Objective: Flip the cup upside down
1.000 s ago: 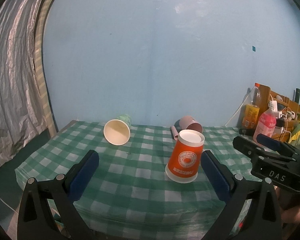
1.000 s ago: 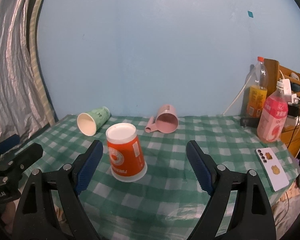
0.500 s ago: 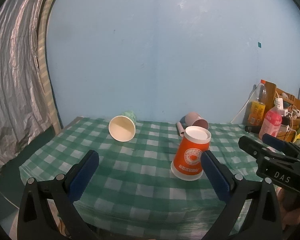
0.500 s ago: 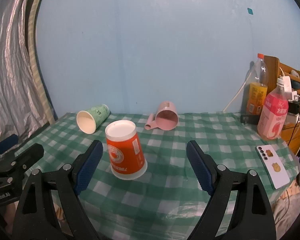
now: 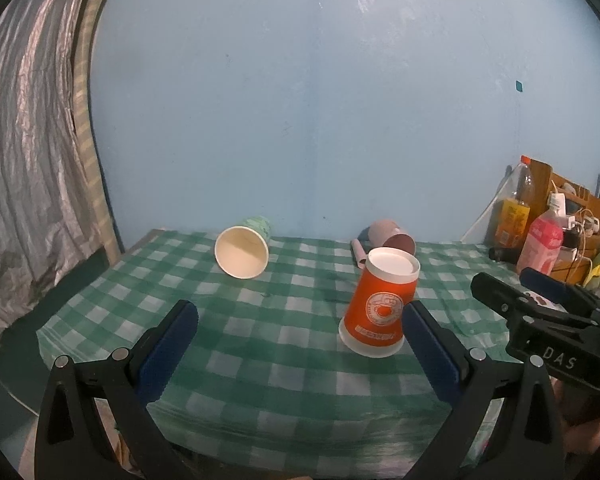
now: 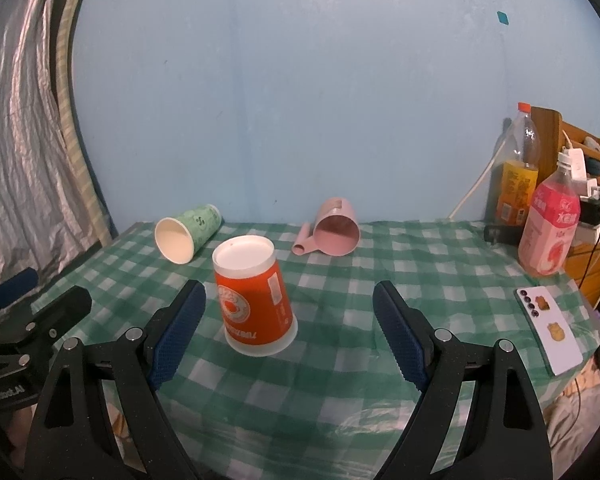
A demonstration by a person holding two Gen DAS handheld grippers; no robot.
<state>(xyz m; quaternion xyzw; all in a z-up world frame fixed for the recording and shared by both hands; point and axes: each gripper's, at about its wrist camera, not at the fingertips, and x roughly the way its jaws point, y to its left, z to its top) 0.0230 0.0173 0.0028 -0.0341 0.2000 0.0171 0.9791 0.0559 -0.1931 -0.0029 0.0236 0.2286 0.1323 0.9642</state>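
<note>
An orange paper cup (image 5: 379, 304) stands upside down, mouth on the green checked tablecloth (image 5: 260, 340); it also shows in the right wrist view (image 6: 254, 300). A green paper cup (image 5: 244, 246) (image 6: 186, 236) lies on its side at the back left. A pink mug (image 5: 391, 236) (image 6: 335, 228) lies on its side at the back. My left gripper (image 5: 300, 320) is open and empty, near the table's front edge. My right gripper (image 6: 290, 304) is open and empty, its left finger beside the orange cup.
A pink bottle (image 6: 549, 228) and an orange drink bottle (image 6: 515, 176) stand at the right by a wooden rack (image 6: 575, 148). A white phone (image 6: 547, 328) lies at the table's right edge. A silver curtain (image 5: 24, 160) hangs on the left. A blue wall is behind.
Both grippers have drawn back and up from the table, the left more so. The orange cup stays upside down in place.
</note>
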